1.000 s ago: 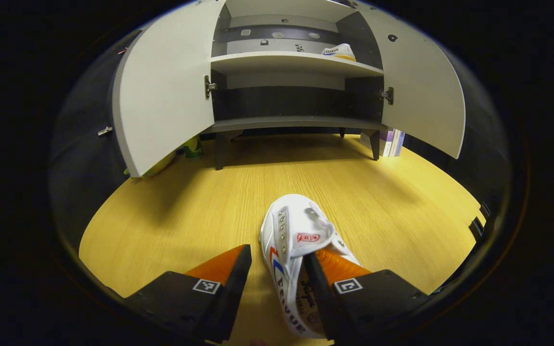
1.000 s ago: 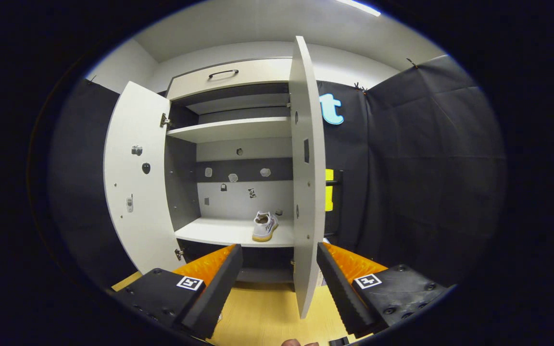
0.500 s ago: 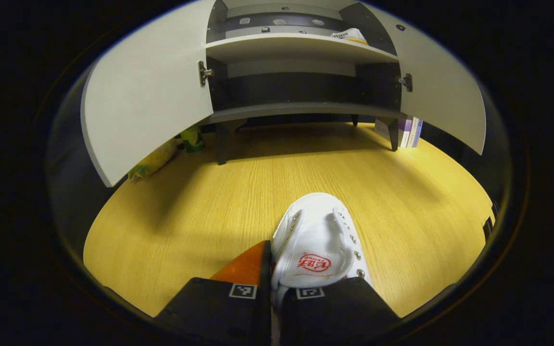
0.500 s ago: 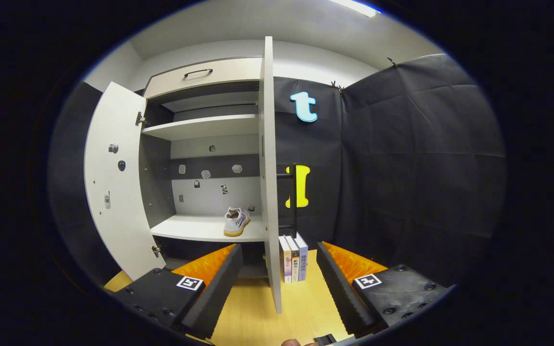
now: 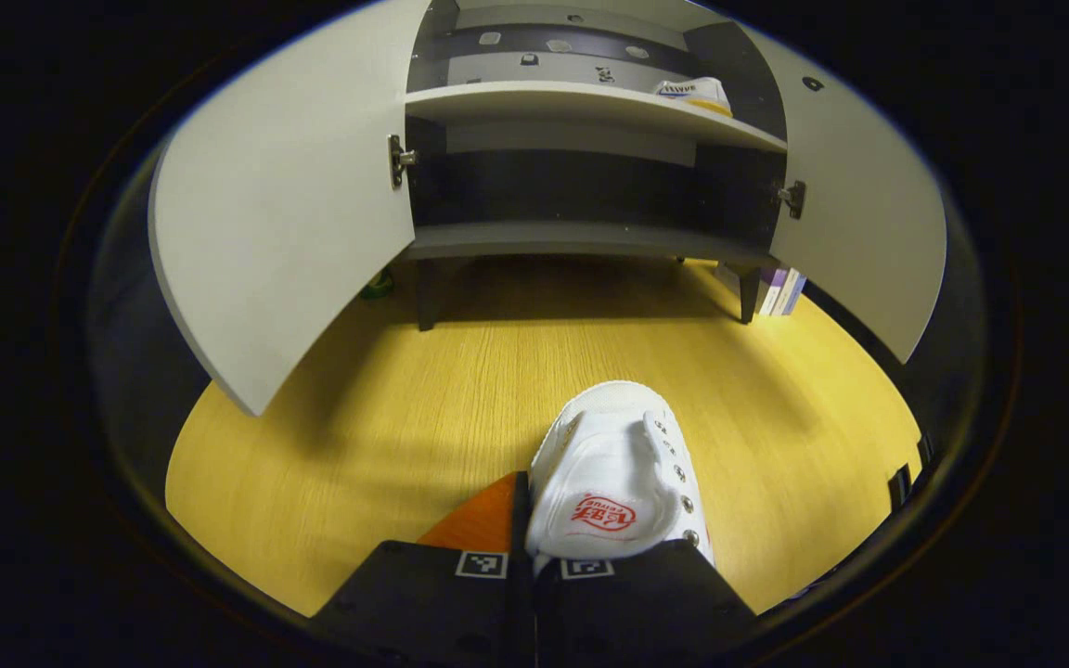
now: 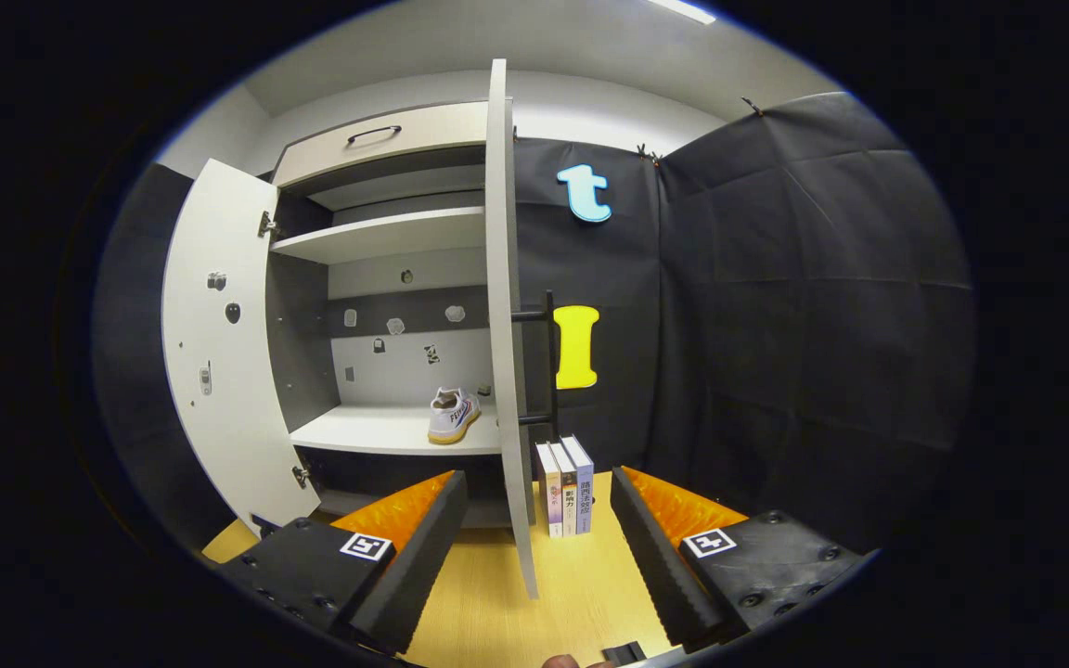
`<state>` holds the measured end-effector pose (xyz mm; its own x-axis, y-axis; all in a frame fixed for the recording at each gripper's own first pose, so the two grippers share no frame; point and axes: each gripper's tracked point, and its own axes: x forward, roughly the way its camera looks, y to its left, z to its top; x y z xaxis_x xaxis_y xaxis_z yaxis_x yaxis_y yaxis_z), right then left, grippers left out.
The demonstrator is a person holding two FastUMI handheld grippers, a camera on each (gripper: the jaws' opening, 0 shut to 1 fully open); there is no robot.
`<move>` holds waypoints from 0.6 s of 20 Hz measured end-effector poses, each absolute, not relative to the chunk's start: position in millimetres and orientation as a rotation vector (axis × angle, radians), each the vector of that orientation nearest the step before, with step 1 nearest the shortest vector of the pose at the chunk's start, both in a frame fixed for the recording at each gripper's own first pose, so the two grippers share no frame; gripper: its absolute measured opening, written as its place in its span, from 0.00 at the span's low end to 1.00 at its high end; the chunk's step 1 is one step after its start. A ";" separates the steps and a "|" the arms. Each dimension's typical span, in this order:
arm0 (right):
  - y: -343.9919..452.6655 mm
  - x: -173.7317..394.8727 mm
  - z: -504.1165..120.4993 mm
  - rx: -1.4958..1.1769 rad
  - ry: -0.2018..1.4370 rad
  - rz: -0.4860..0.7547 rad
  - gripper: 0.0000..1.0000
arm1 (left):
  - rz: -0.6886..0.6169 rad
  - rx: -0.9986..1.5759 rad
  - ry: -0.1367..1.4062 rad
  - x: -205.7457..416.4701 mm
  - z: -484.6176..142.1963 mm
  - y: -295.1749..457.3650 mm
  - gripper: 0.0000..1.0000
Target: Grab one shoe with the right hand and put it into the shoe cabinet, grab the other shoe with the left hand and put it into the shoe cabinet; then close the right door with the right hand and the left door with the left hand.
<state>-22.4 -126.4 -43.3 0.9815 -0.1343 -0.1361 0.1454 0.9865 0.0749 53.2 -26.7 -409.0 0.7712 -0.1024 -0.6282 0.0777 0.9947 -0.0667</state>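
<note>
In the left gripper view, the left gripper sits at six o'clock with its fingers drawn tight together, pinching the heel rim of a white shoe whose toe points toward twelve o'clock, over the yellow wooden floor. Ahead, toward twelve o'clock, stands the shoe cabinet with both doors swung wide: the left door spreads toward nine o'clock and the right door toward three o'clock. The second shoe lies on the cabinet's white shelf, at about one o'clock. In the right gripper view, the right gripper hangs at six o'clock with its fingers spread wide apart and nothing between them. The right door, seen edge-on, rises from the gap between the fingers toward twelve o'clock. The second shoe rests on the shelf just left of that door, and a few books stand upright on the floor just right of it.
</note>
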 end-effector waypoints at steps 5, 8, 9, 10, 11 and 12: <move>-139.6 -18.5 -49.3 0.113 0.139 -0.126 0.98 | -0.054 -0.066 0.606 66.7 -326.3 -30.2 0.07; -148.3 -17.0 -52.4 0.124 0.143 -0.121 0.99 | -0.030 -0.111 0.562 83.8 -272.3 -33.7 0.07; -151.6 -16.7 -52.9 0.134 0.145 -0.120 0.99 | -0.020 -0.127 0.548 90.3 -254.5 -33.9 0.07; -155.3 -17.1 -54.6 0.142 0.148 -0.121 0.99 | -0.006 -0.136 0.540 97.3 -237.7 -33.3 0.07; -159.6 -15.9 -56.5 0.147 0.150 -0.123 0.99 | 0.010 -0.142 0.543 104.9 -223.7 -32.6 0.07; -163.9 -16.0 -57.1 0.148 0.151 -0.126 0.99 | 0.024 -0.145 0.549 113.6 -210.3 -32.2 0.07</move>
